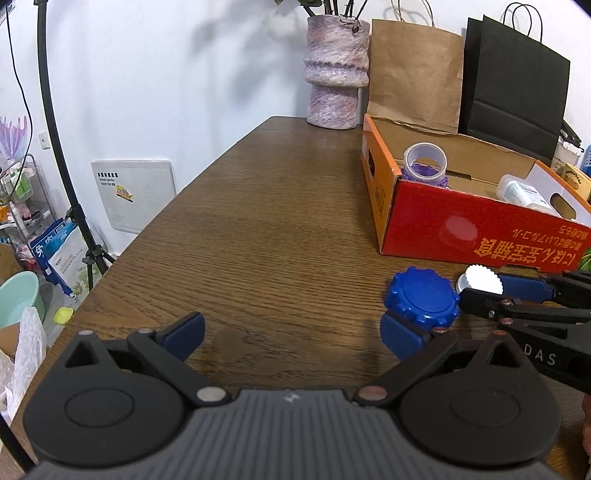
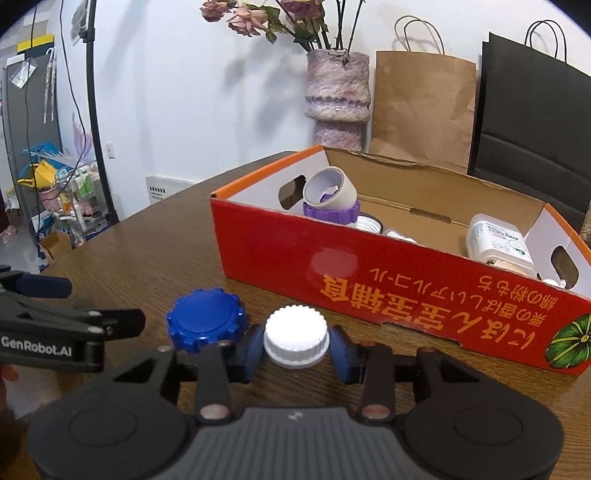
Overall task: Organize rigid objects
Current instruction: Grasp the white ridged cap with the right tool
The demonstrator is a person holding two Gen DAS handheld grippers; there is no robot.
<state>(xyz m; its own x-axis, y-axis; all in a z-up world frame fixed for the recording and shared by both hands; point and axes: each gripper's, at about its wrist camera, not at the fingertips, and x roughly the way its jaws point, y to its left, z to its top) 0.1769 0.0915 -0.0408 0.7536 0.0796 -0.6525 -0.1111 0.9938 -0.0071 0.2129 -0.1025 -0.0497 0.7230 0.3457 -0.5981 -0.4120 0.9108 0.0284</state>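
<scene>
Both views are evenly and fairly brightly lit by soft indoor light, with no harsh highlights. The white wall (image 2: 177,110) carries faint, blurred shadows of the flowers (image 2: 266,18) to the left of the vase (image 1: 336,70). A pale round sheen sits on the glossy red box (image 2: 334,264) front. Fisheye distortion bows the lamp stand (image 1: 55,129) and bench (image 1: 258,221) edge, and the corners fall to black. The near claw housings look slightly soft; the centre stays sharp.
</scene>
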